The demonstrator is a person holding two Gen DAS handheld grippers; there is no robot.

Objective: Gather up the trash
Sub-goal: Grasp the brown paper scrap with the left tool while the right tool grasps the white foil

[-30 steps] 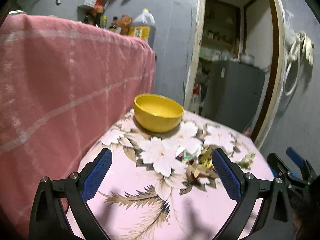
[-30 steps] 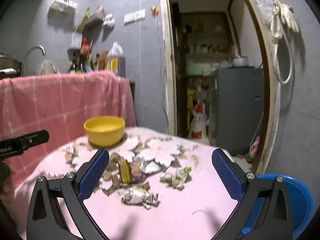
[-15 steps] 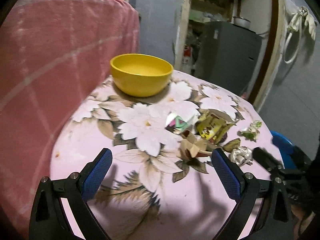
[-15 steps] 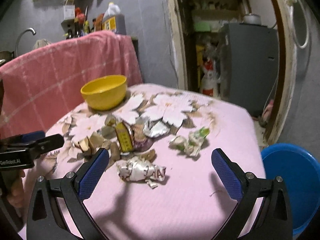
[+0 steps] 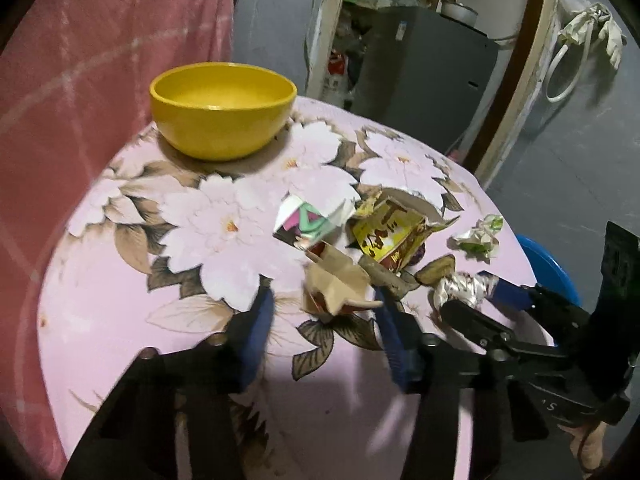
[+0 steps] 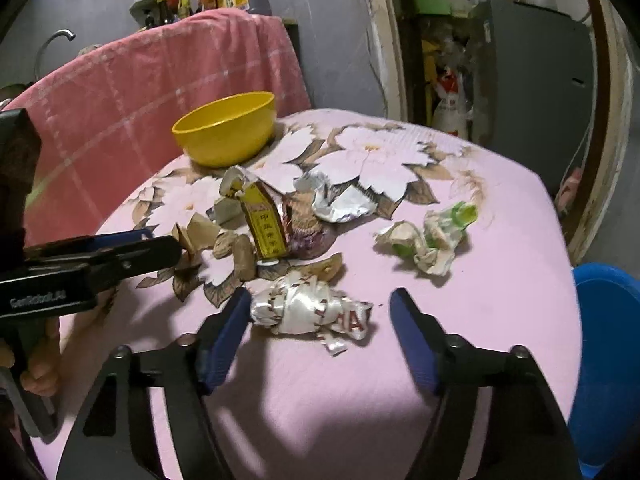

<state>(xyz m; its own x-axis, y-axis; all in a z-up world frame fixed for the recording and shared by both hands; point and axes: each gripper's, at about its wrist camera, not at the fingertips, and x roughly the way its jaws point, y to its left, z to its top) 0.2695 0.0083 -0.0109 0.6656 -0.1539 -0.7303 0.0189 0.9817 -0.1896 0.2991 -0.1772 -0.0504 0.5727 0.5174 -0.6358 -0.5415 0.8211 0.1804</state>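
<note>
Both grippers are closing at once, each on its own piece of trash on the desk [image 6: 500, 240]. The left gripper [image 5: 324, 308] has the brown folded cardboard scrap [image 5: 336, 284] between its fingers, nearer the right finger [image 5: 394, 332] than the left, and neither pad looks to be pressing on it yet. The right gripper [image 6: 320, 320] straddles the crumpled silver wrapper [image 6: 308, 310]: its left finger [image 6: 224, 332] is touching or just beside the wad, while the right finger is well apart from the wrapper's loose tail. To do this well, each pair of fingers should keep its tips low against the cloth so the light scraps do not slip out underneath, and should centre before the pinch, since an off-centre squeeze would likely push the piece sideways. The cardboard lies against the other brown bits and the yellow packet [image 5: 386, 236] just beyond the fingertips, so the left should close without dragging those along. The blue bin [image 6: 604, 340], off to the right of the right fingers, is probably where both go, with the yellow bowl [image 6: 226, 130] beyond the pile.
</note>
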